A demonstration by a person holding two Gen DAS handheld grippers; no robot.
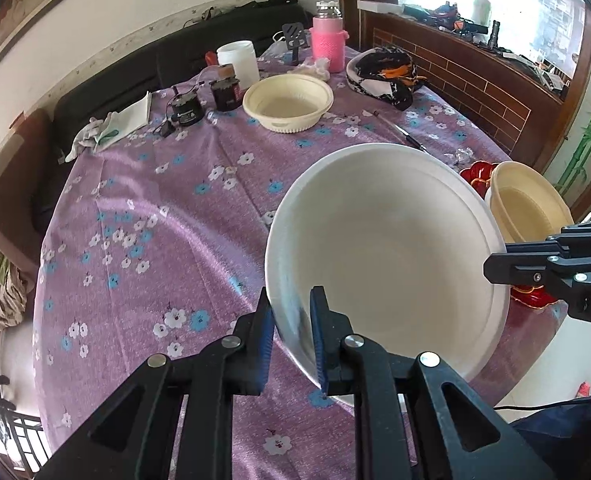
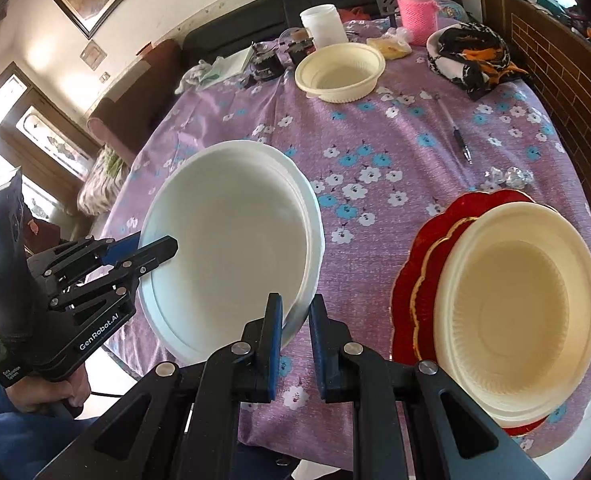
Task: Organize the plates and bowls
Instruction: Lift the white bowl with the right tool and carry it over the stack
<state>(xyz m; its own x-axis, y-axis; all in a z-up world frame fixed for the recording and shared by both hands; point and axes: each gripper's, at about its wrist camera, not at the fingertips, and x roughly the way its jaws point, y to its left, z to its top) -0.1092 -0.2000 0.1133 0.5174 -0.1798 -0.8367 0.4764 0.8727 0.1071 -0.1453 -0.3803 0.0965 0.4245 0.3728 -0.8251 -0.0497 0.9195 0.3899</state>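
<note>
From my left wrist, the purple flowered tablecloth (image 1: pixel 155 200) runs back to a cream bowl (image 1: pixel 288 102), a pink bottle (image 1: pixel 327 42), a white jar (image 1: pixel 237 60) and a black patterned cloth (image 1: pixel 387 74). A pen (image 1: pixel 405 136) lies beyond the white bowl (image 1: pixel 387 256), which sits tilted right before me. My left gripper (image 1: pixel 293 334) has its blue pads closed on that bowl's near rim, one pad inside, one outside. My right gripper (image 1: pixel 495 270) reaches in from the right at the far rim.

From my right wrist, a second cream bowl (image 2: pixel 523 308) rests on a red plate (image 2: pixel 411 280) close on my right. My right gripper (image 2: pixel 295 344) straddles the white bowl's (image 2: pixel 231 240) edge, pads slightly apart; whether they touch it I cannot tell. My left one (image 2: pixel 151 250) grips the opposite rim.
</note>
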